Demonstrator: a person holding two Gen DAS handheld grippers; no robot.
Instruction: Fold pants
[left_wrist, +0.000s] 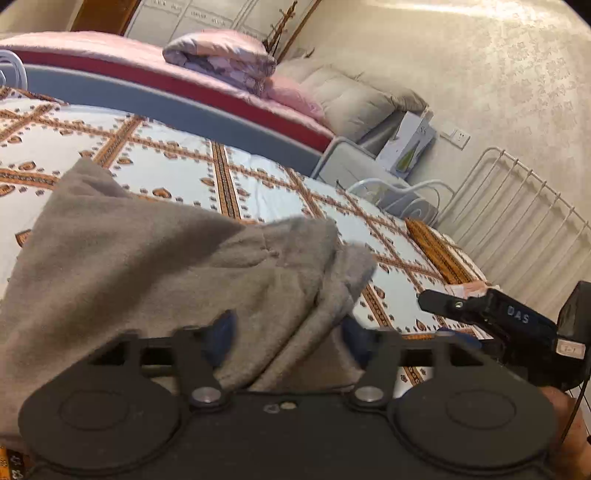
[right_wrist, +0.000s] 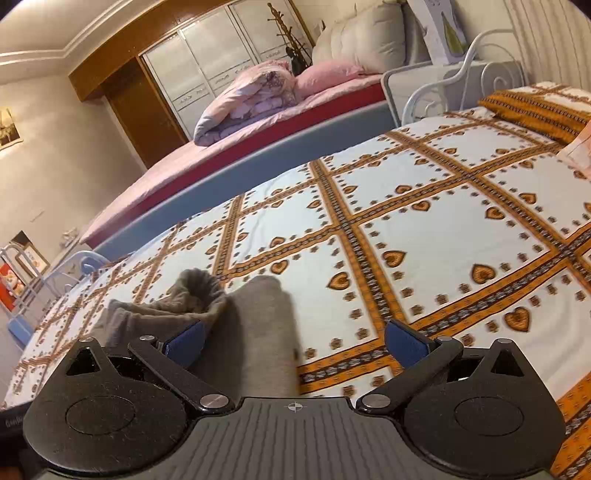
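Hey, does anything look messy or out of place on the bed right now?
Only the gray pants look untidy: they lie rumpled on the patterned bedsheet, with one gathered end sticking up instead of lying flat. In the left wrist view the fabric bunches between the open left gripper. The right gripper is open and holds nothing.

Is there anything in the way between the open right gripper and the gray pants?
No. In the right wrist view, the gray pants lie on the patterned bedsheet right in front of the right gripper, partly between its fingers.
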